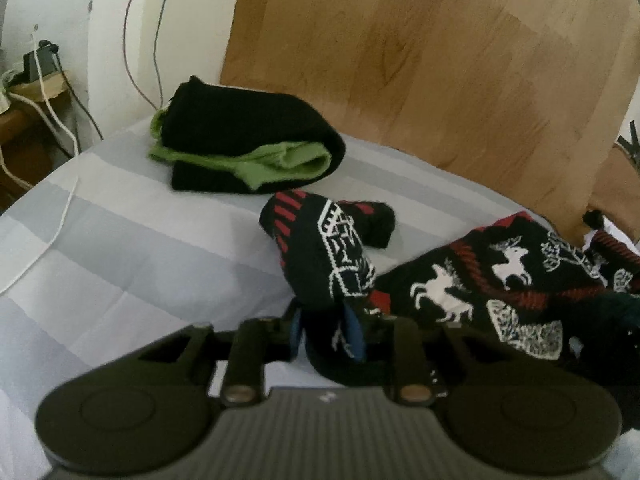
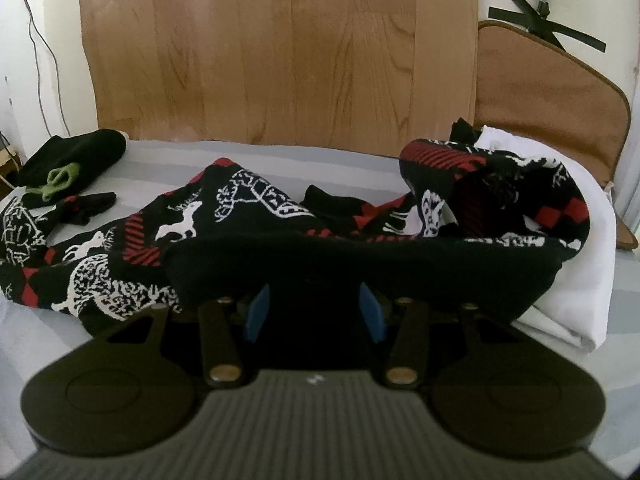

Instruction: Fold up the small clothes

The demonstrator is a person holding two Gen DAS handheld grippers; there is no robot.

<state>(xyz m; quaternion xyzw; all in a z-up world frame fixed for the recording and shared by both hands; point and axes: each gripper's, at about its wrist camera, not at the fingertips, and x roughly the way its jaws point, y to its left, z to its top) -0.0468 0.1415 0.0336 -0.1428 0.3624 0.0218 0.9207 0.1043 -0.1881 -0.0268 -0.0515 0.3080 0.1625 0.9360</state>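
Side shelf (image 1: 32,92): far left, beside the bed, with a dark charger and white cables on it; one white cable (image 1: 60,216) trails onto the sheet.
Striped sheet (image 1: 120,248): grey and white bands, covering the bed where all the clothes lie.
Folded garment (image 1: 248,140): black with a green lining, lying far left on the sheet, well apart from the rest.
Sleeve (image 1: 320,248): black knit with red bars and white pattern, stretching from the left gripper away toward the folded garment; its dark cuff lies bent to the right.
Left gripper (image 1: 328,336): low and near, its blue pads (image 1: 354,336) set close on either side of the near end of the sleeve; cloth fills the gap, but whether the pads press on it I cannot tell.
Patterned sweater (image 2: 248,216): black, red and white with reindeer, spread in a rumpled heap across the middle of the bed, its right part heaped up against the pillow.
Right gripper (image 2: 316,308): near centre, blue pads apart with a thick dark fold of the sweater's near edge between them; a firm clamp cannot be told.
Headboard (image 2: 280,60): wooden panel standing at the far side.
White pillow (image 2: 576,264): right, under the sweater's raised end.
Brown cushion (image 2: 548,96): far right, propped upright.
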